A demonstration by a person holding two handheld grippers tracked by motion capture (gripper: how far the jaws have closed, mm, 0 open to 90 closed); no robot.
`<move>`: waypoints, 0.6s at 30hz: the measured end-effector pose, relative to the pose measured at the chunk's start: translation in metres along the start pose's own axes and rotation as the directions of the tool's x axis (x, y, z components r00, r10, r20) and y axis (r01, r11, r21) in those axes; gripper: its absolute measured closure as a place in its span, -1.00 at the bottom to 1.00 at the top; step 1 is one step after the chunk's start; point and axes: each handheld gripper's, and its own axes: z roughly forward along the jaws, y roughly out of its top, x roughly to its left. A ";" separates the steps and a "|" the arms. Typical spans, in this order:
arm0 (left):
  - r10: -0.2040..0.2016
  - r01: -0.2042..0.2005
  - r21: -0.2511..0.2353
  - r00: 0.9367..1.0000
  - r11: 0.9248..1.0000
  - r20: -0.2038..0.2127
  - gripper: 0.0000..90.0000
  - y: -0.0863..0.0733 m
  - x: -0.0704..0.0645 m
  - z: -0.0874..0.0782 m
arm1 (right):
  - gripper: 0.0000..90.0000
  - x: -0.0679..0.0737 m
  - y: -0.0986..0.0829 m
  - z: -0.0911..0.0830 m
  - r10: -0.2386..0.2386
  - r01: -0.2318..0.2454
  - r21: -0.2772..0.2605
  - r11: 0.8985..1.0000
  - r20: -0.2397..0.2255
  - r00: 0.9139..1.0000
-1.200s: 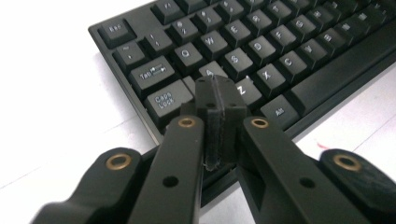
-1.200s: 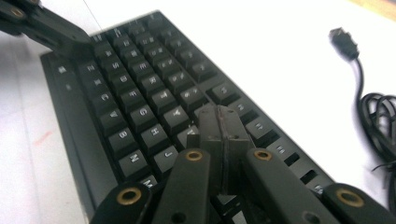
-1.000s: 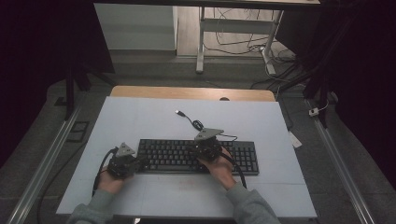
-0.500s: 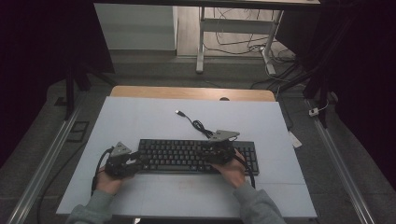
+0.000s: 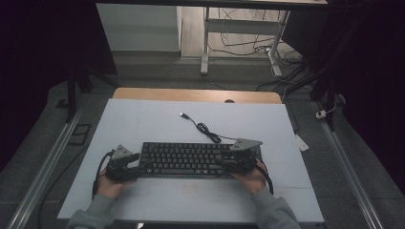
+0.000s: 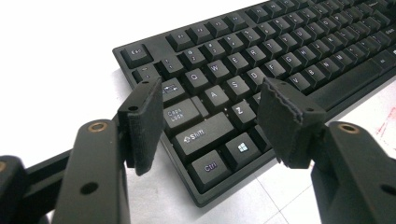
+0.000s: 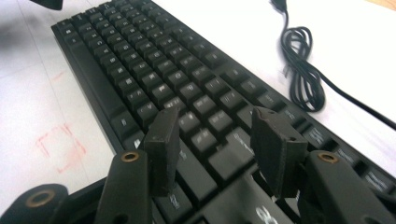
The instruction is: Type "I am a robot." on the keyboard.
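One black keyboard (image 5: 191,160) lies flat, long axis running left-right across the table (image 5: 200,200).

A pale grey bench (image 5: 157,119) carries a black keyboard (image 5: 191,160) near its front edge. The keyboard's coiled cable (image 5: 205,130) lies on the bench behind it.

One keyboard (image 5: 191,160) lies on the surface (image 5: 143,124) — a single black board, with one cable (image 5: 205,129) coiled once at its far side and ending in one plug (image 5: 183,115). Two grippers are at it, one to each end: the left gripper (image 5: 143,168) at the keyboard's left end, the right gripper (image 5: 224,162) over its right part — each with two black jaws, four jaws in all, set apart. Two hands hold them, the left hand (image 5: 110,183) and the right hand (image 5: 250,179). Near the keyboard, one faint red square outline (image 7: 60,144) is marked on the surface.
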 end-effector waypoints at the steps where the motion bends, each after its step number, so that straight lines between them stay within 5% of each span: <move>1: 0.000 0.000 0.000 1.000 1.000 0.000 -0.12 0.000 0.000 0.000 | 0.16 -0.001 -0.002 -0.002 0.001 -0.001 0.000 1.000 0.004 1.000; 18: 0.036 -0.036 0.001 0.999 0.999 0.030 -0.18 0.008 -0.003 -0.002 | 0.14 -0.005 -0.009 -0.014 0.020 -0.020 -0.018 1.000 0.019 1.000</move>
